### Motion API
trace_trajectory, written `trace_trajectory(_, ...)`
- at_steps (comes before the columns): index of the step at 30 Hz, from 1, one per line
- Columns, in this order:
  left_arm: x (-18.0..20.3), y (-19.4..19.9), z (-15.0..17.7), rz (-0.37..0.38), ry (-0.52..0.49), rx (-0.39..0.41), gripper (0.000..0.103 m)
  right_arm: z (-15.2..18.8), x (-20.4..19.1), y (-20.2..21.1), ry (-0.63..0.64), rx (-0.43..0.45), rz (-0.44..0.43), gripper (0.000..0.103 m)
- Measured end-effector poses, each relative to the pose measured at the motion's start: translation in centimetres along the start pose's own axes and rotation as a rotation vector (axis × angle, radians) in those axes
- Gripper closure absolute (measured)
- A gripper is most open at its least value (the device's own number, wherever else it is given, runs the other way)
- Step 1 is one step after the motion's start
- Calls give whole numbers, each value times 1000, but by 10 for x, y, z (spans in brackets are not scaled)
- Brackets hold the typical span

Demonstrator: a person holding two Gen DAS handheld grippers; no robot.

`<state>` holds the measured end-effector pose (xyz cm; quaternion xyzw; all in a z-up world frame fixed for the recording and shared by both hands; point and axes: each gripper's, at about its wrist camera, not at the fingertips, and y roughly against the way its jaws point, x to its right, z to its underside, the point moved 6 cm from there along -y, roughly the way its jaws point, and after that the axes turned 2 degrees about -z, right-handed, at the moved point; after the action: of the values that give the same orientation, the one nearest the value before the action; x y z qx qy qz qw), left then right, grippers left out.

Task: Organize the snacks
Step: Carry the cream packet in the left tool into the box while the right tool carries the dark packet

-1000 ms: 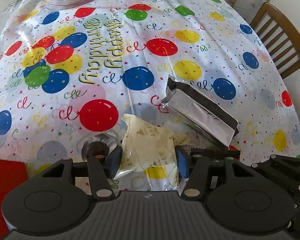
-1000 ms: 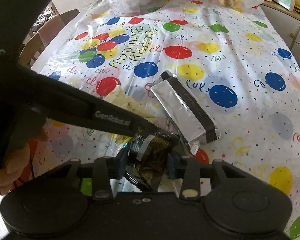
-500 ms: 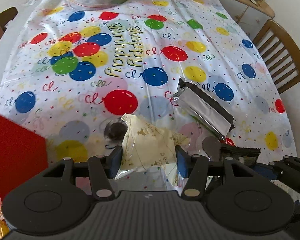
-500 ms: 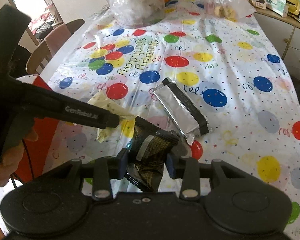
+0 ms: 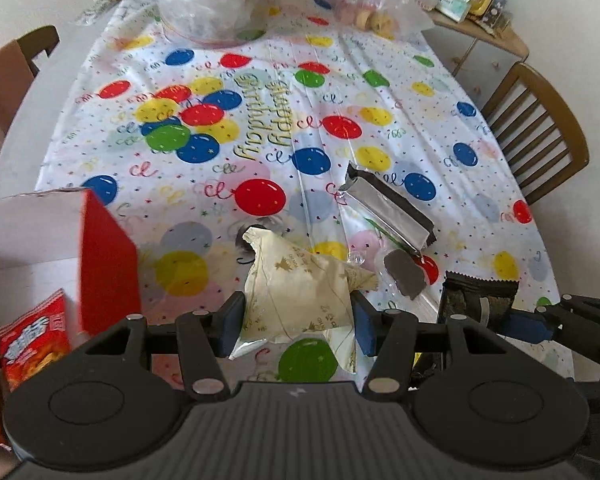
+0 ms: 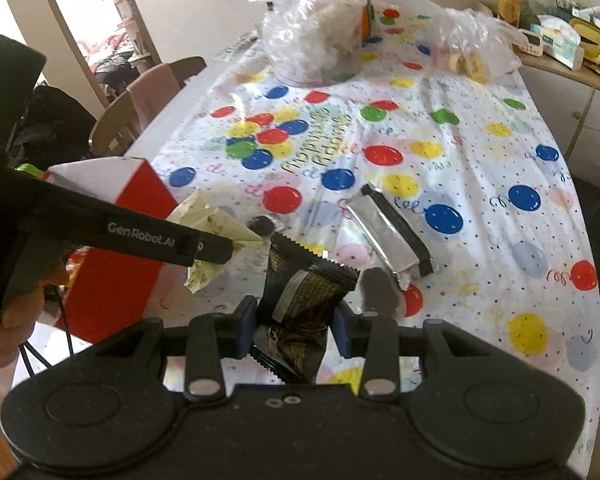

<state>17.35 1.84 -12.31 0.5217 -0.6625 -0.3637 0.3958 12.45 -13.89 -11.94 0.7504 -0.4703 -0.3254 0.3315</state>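
My left gripper (image 5: 295,326) is shut on a cream snack packet (image 5: 300,292), held above the table. From the right wrist view the same cream snack packet (image 6: 207,220) shows beyond the left gripper's arm. My right gripper (image 6: 293,326) is shut on a black-and-gold snack packet (image 6: 304,296), also lifted; that black-and-gold snack packet (image 5: 476,294) shows at the right of the left wrist view. A silver-and-black wrapped bar (image 5: 388,208) lies on the balloon tablecloth (image 5: 259,120). A red box (image 5: 103,256) stands open at the left with a red chip bag (image 5: 31,336) inside.
Small dark clear-wrapped pieces (image 5: 404,276) lie near the bar (image 6: 388,236). Clear plastic bags (image 6: 320,48) sit at the table's far end. Wooden chairs (image 5: 540,128) flank the table, and a cluttered sideboard (image 6: 568,52) stands at the right.
Both grippers have risen and pulled back from the table with their packets. The red box and the chip bag inside it have come into the left wrist view.
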Motion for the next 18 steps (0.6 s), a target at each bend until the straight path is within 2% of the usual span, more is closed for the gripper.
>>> trace_trajectory(18, -64, 87, 31, -14, 66, 90, 48, -14, -82, 24, 76, 58, -76, 66)
